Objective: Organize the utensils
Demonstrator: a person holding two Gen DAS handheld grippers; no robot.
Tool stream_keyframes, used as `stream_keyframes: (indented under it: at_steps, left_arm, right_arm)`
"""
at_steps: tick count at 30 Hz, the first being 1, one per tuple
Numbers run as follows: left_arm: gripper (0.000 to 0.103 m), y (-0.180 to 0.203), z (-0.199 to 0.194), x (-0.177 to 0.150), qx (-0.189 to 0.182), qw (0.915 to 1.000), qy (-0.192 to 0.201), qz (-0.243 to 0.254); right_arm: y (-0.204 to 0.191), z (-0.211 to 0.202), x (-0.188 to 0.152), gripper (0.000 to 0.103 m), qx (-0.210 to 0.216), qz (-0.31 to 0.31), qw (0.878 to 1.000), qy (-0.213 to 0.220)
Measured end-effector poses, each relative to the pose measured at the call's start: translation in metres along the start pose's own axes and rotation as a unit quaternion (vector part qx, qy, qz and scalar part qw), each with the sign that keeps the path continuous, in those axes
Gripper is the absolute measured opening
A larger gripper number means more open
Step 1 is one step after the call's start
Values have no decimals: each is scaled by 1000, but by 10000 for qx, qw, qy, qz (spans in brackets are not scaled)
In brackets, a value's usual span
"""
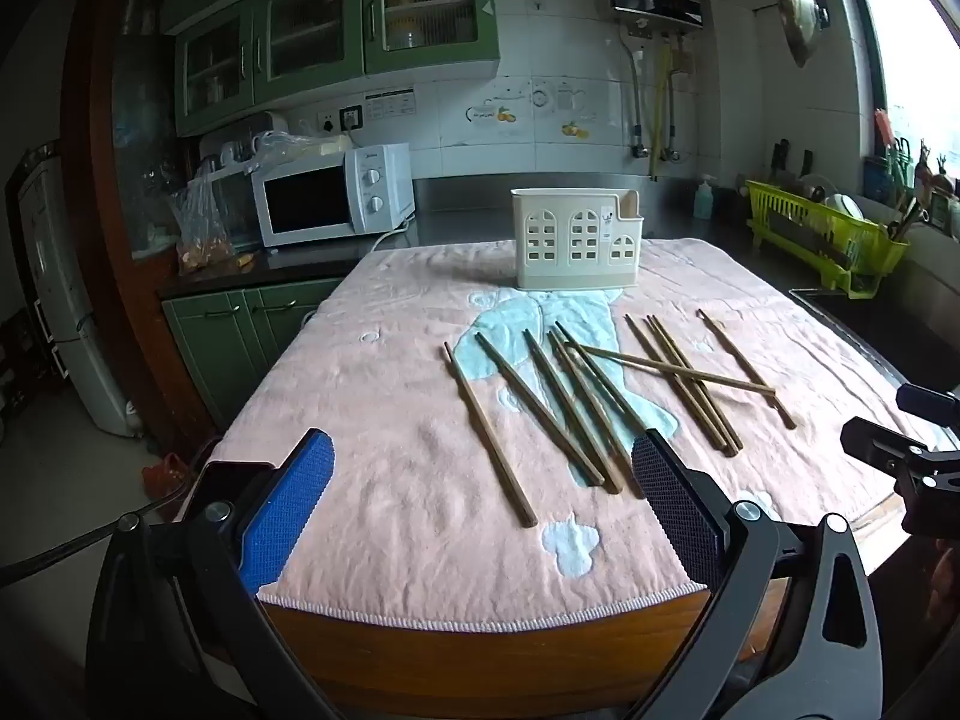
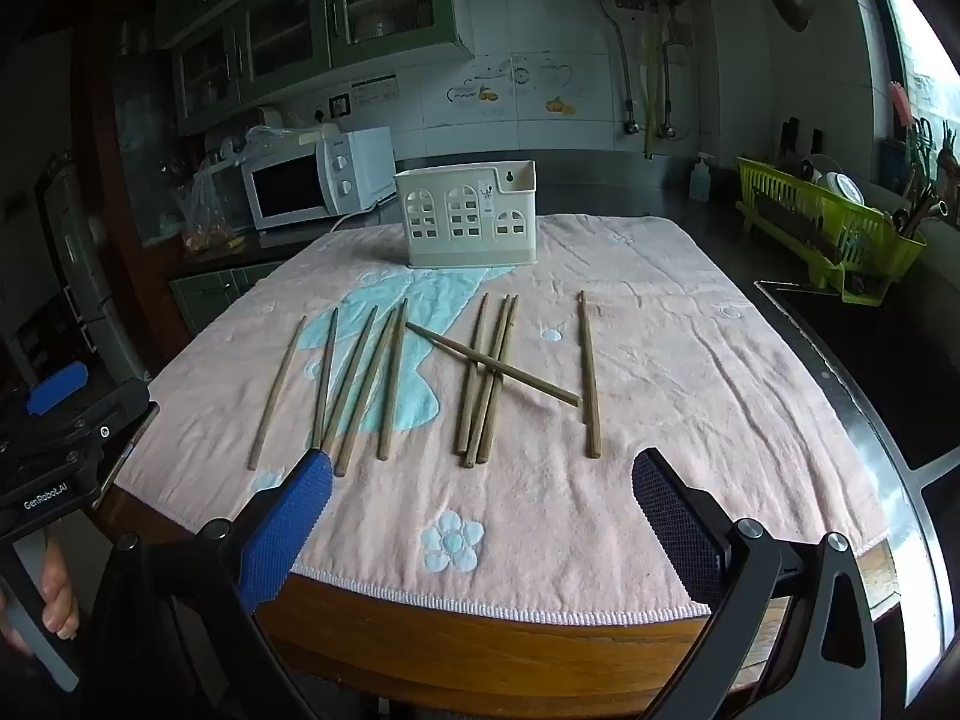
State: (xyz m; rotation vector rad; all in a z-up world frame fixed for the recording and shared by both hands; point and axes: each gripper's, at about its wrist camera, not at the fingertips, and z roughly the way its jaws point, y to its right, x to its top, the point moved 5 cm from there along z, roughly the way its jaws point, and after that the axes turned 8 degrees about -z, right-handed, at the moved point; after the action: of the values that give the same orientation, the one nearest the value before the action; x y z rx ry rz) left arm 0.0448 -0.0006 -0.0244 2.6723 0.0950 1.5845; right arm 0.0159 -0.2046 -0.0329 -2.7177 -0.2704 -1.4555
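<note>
Lying loose on a pink terry towel with pale blue flower shapes (image 2: pixel 690 360), ten brown wooden chopsticks (image 2: pixel 474 384) are spread across the middle of the cloth. Five lie roughly side by side on the blue patch, three are bunched together to their right, one lies crosswise over that bunch, and a single stick (image 2: pixel 589 375) rests alone furthest right. Behind them, near the far edge of the towel, stands a cream plastic utensil holder with arched window cut-outs (image 2: pixel 468 219), upright and well apart from the sticks. The towel covers a brown wooden desk (image 2: pixel 480 642).

The left gripper (image 1: pixel 483 468) hovers over the near edge of the towel, its jaws spread wide with nothing between them; the closest chopstick ends lie just ahead of its dark pad. The right gripper (image 2: pixel 483 483) hangs likewise at the near edge, jaws fully apart and empty. A hand (image 2: pixel 57 594) grips the left tool's handle at the lower left of the right wrist view.
</note>
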Motion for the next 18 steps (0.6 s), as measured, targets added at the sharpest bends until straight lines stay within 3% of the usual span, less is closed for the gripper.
stream_keyframes:
  at_steps: [18]
  left_arm:
    - [98,3,-6,1,-21,10000,80,18]
  right_arm:
    - [-2,-4,0,97,9,8,10000,-21]
